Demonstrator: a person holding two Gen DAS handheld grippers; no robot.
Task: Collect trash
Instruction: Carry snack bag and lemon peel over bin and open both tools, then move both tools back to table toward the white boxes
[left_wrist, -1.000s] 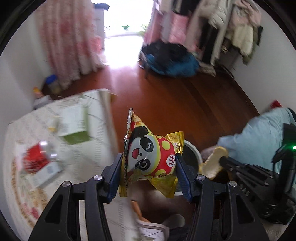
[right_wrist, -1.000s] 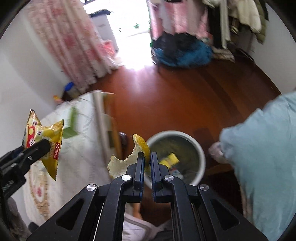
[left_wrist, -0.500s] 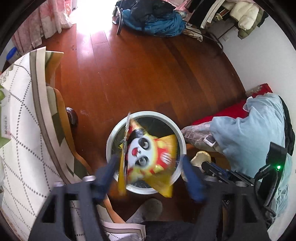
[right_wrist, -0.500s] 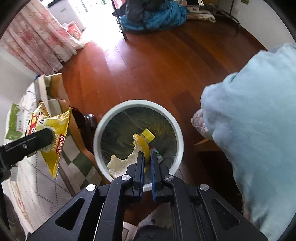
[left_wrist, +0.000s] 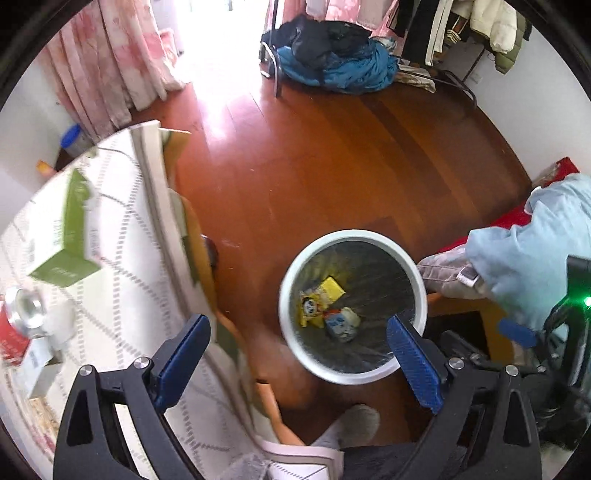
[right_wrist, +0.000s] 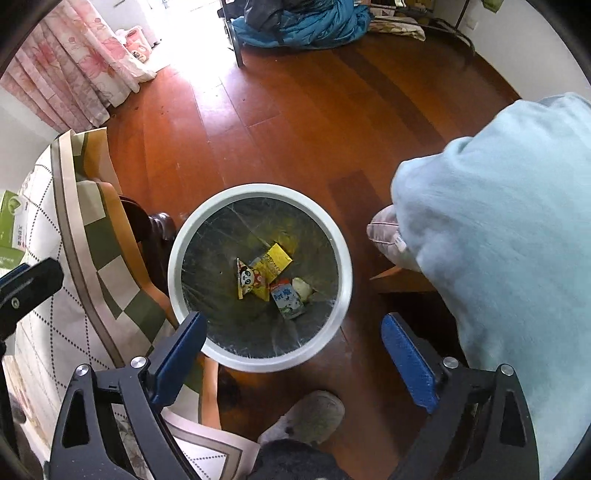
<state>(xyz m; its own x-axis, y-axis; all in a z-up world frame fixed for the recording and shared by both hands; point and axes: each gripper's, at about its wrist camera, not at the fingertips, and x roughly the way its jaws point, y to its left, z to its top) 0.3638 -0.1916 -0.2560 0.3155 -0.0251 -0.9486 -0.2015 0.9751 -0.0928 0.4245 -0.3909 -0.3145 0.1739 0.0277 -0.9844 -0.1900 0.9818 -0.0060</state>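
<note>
Reddish wooden floorboards (right_wrist: 288, 122) fill the room below you, and both of your tools hang over them with nothing in their grip. Your left tool (left_wrist: 299, 343) has its blue pads spread wide apart; your right tool (right_wrist: 291, 339) is spread just as wide. Nearest you, a grey slipper (right_wrist: 306, 417) sits on the floor between the right tool's fingers. Just beyond it stands the white-rimmed trash bin (right_wrist: 258, 363) lined with a dark bag. At its bottom lie the panda snack wrapper (right_wrist: 248, 280), a yellow packet (right_wrist: 275, 260) touching it, a milk carton (right_wrist: 288, 301) and a pale peel (right_wrist: 302, 287) beside the carton. To your left, the bench (left_wrist: 122, 266) under its patterned cloth carries a green box (left_wrist: 70, 236) and a red can (left_wrist: 16, 321), well apart from the bin. To your right a light blue blanket (right_wrist: 498, 221) bulges close to the bin. Farther off, a pile of blue and dark clothes (left_wrist: 332, 59) lies by the far wall, with pink floral curtains (right_wrist: 70, 74) at the left.
</note>
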